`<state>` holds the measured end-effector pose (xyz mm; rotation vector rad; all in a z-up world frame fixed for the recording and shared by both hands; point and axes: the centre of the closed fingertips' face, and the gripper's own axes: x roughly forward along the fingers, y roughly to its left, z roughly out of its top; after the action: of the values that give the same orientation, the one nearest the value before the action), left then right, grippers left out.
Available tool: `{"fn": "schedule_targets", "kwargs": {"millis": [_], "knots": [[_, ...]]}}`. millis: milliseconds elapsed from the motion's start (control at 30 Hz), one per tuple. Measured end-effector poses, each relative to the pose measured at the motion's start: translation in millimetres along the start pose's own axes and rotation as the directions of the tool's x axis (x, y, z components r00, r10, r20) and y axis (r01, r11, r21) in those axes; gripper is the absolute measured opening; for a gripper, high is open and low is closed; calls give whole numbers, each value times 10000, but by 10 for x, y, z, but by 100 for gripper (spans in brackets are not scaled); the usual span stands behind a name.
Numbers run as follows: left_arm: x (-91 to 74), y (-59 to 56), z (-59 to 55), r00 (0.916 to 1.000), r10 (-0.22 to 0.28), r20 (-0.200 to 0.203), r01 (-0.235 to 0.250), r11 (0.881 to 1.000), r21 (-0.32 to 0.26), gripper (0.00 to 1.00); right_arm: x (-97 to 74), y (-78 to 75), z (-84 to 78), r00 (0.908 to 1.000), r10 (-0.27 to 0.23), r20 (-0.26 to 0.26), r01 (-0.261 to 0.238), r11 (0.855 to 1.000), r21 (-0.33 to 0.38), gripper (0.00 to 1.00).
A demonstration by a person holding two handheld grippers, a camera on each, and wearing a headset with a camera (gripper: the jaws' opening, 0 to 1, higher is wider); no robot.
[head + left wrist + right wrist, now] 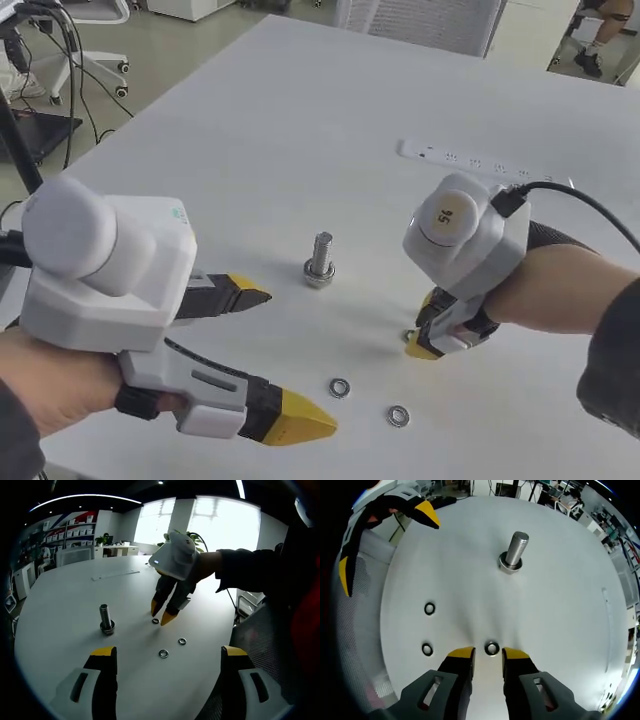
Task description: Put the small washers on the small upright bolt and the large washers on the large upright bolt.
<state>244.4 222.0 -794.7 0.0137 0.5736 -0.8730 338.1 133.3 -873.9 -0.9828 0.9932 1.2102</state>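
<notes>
Head view: my left gripper (290,360) hangs with its jaws spread wide, holding nothing. My right gripper (424,325) tips down at a washer (409,337) on the table (300,120), right of the upright bolt (320,260). A second washer (340,387) and a third washer (398,416) lie nearer me.

Left gripper view: the right gripper's tips sit just beside the washer (155,621).

Right gripper view: the jaws are narrowly parted, with the washer (492,648) just ahead of the tips, unpinched.

I judge this the pick-up step. Next I should ease forward, pinch the rim, and carry it to the bolt.
</notes>
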Motion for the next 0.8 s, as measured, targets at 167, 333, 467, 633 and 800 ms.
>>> {"fn": "schedule_targets", "kwargs": {"millis": [167,333,467,633,800], "knots": [[0,0,2,10000,-10,20,10,10000,-7,85,17,2,2,10000,23,-7,-23,10000,73,23],[-3,1,7,10000,3,58,-3,10000,-8,85,31,4,0,10000,31,-28,-31,9999,159,23],[-3,-3,5,10000,-4,53,4,10000,0,85,34,9,-7,9999,127,-16,-127,9994,330,22],[-5,-6,6,10000,11,60,-11,10000,-11,85,34,23,-10,9997,231,-20,-230,9988,433,21],[-4,-11,7,10000,13,65,-12,10000,-24,85,34,37,-13,9995,310,-7,-310,9983,495,20]]}}
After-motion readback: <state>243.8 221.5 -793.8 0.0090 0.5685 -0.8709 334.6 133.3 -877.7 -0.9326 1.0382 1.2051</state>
